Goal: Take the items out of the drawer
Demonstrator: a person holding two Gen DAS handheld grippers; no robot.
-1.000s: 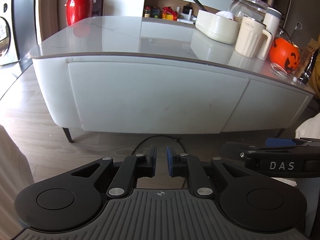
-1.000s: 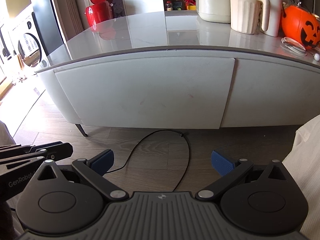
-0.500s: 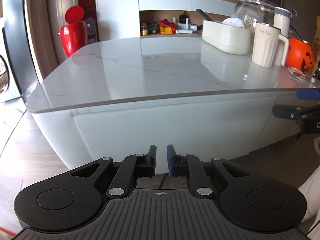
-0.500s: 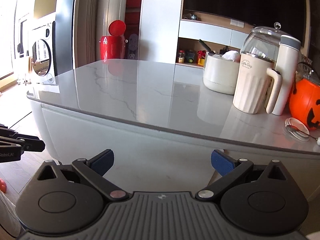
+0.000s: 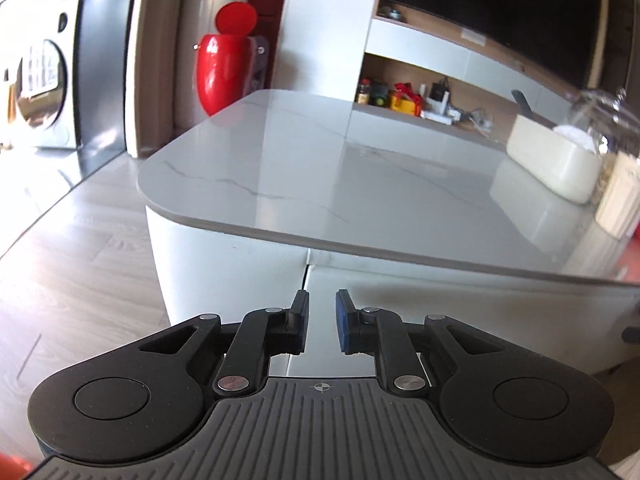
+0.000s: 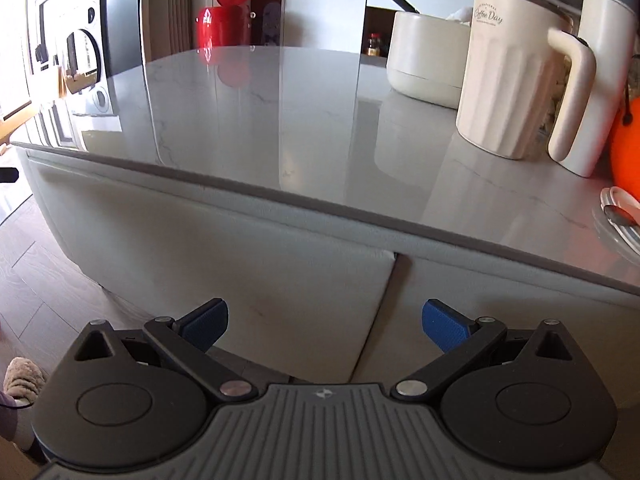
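Note:
The white island cabinet has closed drawer fronts under a grey marble top. In the left wrist view my left gripper (image 5: 322,300) hangs close before the seam between the rounded end panel (image 5: 224,264) and a drawer front (image 5: 460,312). Its jaws are opening, still a narrow gap apart, and nothing is between them. In the right wrist view my right gripper (image 6: 324,312) stands wide open and empty in front of the seam between the left drawer front (image 6: 240,256) and the right drawer front (image 6: 500,304). No drawer contents show.
On the countertop (image 6: 280,120) stand a cream ribbed mug (image 6: 504,80), a white tumbler (image 6: 600,40), a cream bowl (image 6: 424,56) and an orange pumpkin bucket (image 6: 628,148). A red bin (image 5: 224,68) and a washing machine (image 5: 44,76) stand beyond. A fuzzy slipper (image 6: 22,376) is on the wood floor.
Both grippers have come closer to the island, and the floor and black cable have dropped out of view. The left view has swung to the island's left corner. The left jaws stand slightly wider.

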